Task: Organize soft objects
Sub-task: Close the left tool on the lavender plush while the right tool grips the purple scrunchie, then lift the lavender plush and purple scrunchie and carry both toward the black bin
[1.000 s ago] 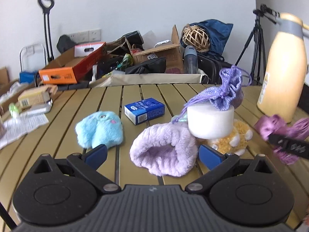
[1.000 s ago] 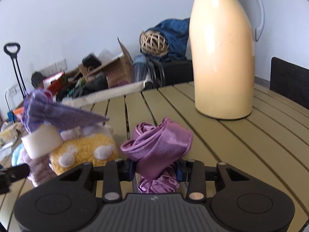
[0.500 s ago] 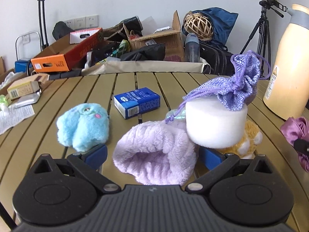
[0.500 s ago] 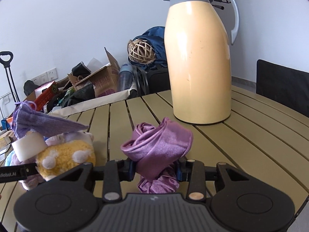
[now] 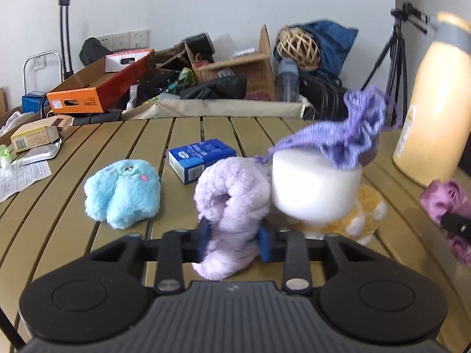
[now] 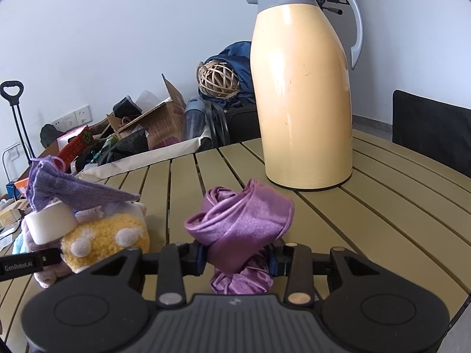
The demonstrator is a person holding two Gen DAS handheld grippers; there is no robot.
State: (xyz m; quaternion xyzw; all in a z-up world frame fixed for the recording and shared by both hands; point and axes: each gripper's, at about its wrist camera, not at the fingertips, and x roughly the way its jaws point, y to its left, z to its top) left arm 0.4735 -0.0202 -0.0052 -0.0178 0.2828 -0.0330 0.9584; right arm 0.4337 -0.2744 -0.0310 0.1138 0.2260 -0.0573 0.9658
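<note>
Soft objects sit clustered on the slatted olive surface (image 5: 73, 153). Leftmost lies a fluffy light-blue plush toy (image 5: 122, 192). Beside it, the left gripper (image 5: 234, 242) has just been closing and now clenches a fuzzy lilac cloth (image 5: 232, 203), which touches a white foam cylinder (image 5: 315, 188) topped by a purple knit drawstring pouch (image 5: 347, 138). Farther right, the right gripper (image 6: 237, 257) grasps a shiny purple satin cloth (image 6: 240, 226) before a tall cream thermos jug (image 6: 300, 88).
</note>
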